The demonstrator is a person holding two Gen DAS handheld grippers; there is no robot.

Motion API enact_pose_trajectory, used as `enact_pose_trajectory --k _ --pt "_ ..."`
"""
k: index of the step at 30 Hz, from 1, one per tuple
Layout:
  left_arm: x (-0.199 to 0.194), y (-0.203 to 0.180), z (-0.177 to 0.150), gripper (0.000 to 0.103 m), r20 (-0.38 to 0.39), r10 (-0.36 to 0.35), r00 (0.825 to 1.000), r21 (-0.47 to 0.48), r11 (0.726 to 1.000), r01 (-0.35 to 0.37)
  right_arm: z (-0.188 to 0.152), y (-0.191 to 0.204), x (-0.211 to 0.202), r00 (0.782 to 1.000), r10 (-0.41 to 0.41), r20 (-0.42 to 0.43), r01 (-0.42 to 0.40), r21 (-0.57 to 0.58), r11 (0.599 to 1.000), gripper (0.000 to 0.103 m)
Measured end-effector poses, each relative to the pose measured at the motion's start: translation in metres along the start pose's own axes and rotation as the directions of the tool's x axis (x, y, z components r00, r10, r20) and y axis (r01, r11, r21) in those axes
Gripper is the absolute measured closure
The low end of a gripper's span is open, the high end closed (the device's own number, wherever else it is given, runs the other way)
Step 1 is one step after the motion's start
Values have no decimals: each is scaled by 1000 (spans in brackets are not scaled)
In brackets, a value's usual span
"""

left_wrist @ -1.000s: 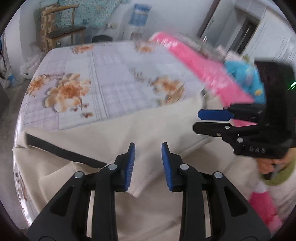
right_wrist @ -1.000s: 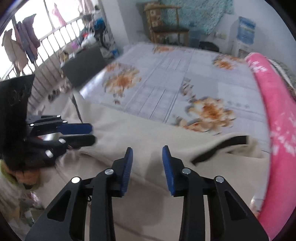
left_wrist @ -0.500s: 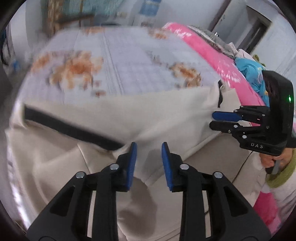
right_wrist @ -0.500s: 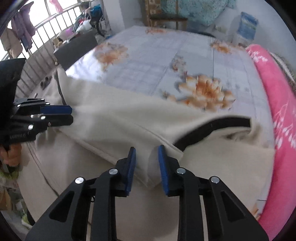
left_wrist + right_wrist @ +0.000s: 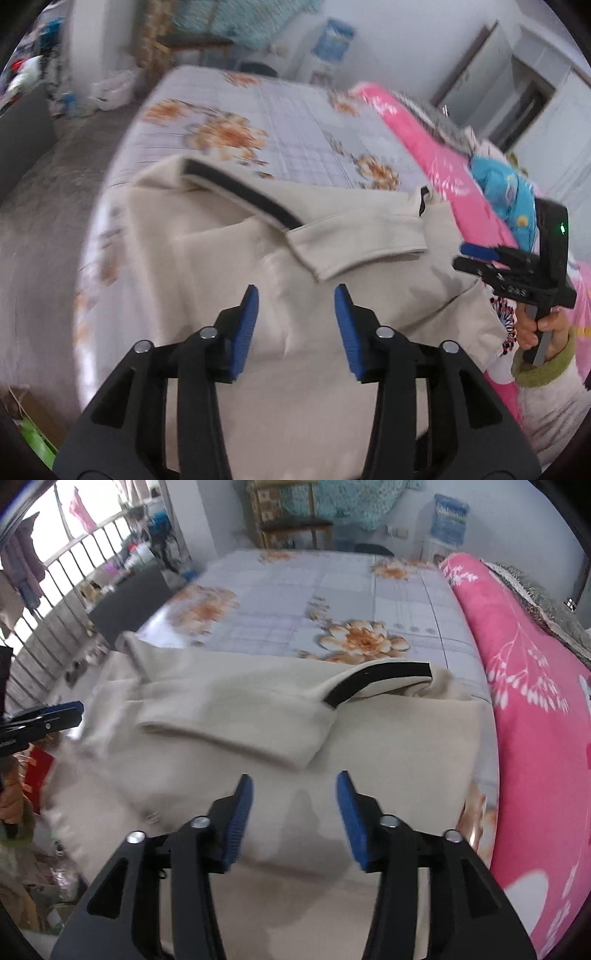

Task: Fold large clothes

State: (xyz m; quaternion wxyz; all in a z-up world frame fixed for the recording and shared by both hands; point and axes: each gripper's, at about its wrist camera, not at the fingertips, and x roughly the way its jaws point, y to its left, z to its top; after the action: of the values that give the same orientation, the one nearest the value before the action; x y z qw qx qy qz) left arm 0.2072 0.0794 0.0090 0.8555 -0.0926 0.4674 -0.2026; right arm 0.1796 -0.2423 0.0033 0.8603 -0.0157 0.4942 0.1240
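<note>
A large cream garment point(image 5: 229, 266) with a black band point(image 5: 243, 192) lies on the near part of the bed. One edge is folded over onto it as a flap point(image 5: 354, 243). It also shows in the right wrist view point(image 5: 388, 738), with the flap point(image 5: 236, 720) and black band point(image 5: 380, 679). My left gripper point(image 5: 295, 317) is open and empty above the cloth. My right gripper point(image 5: 293, 805) is open and empty above the cloth; it also shows in the left wrist view point(image 5: 476, 258). The left gripper shows at the left edge of the right wrist view point(image 5: 55, 716).
The bed has a lilac floral sheet point(image 5: 295, 602). A rolled pink quilt point(image 5: 535, 701) lies along its right side, with a blue item point(image 5: 506, 192) on it. A wooden chair point(image 5: 288, 520) and water dispenser point(image 5: 448, 520) stand at the far wall. A railing point(image 5: 48, 590) is at left.
Both grippers have opened wide and let go of the cream flap, which now lies folded on the garment. Both have pulled back from it.
</note>
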Motion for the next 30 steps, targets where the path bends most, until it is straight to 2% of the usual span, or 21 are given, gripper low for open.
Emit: enact_pose_trajectory --k 3,6,11,14,15,22,25,26,27,30 --pt "-31 14 -35 59 59 45 997 -54 998 -42 -30 24 -23 996 58 61 -57 -18 998 38" --pt "-47 25 -72 59 88 89 992 -101 992 -80 -61 46 -27 993 71 93 -68 -40 997 31" --pt "-55 34 -115 59 114 128 985 -140 984 -112 -98 63 -8 996 58 66 -55 -39 998 29" --pt "-49 35 -123 59 101 152 983 -129 982 -138 -110 62 12 1000 20 20 -20 -4 1000 29" --pt "-46 37 -124 59 98 164 982 -127 980 -151 -113 62 10 999 20 41 -20 0 1000 28" --pt "-44 51 -117 60 125 206 970 -156 970 -186 -113 64 13 999 12 36 -12 9 1000 27" --pt "-39 59 -114 60 96 234 968 -176 961 -214 -114 66 13 999 5 37 -5 5 1000 27" --pt "-37 62 -114 61 80 233 969 -185 959 -215 -114 66 13 999 3 38 -3 6 1000 27" --pt "-32 70 -115 62 57 198 979 -213 960 -182 -113 65 14 999 2 39 -3 6 1000 27" --pt "-33 78 -116 68 70 152 986 -246 960 -131 -113 66 15 999 -1 38 1 3 1000 27"
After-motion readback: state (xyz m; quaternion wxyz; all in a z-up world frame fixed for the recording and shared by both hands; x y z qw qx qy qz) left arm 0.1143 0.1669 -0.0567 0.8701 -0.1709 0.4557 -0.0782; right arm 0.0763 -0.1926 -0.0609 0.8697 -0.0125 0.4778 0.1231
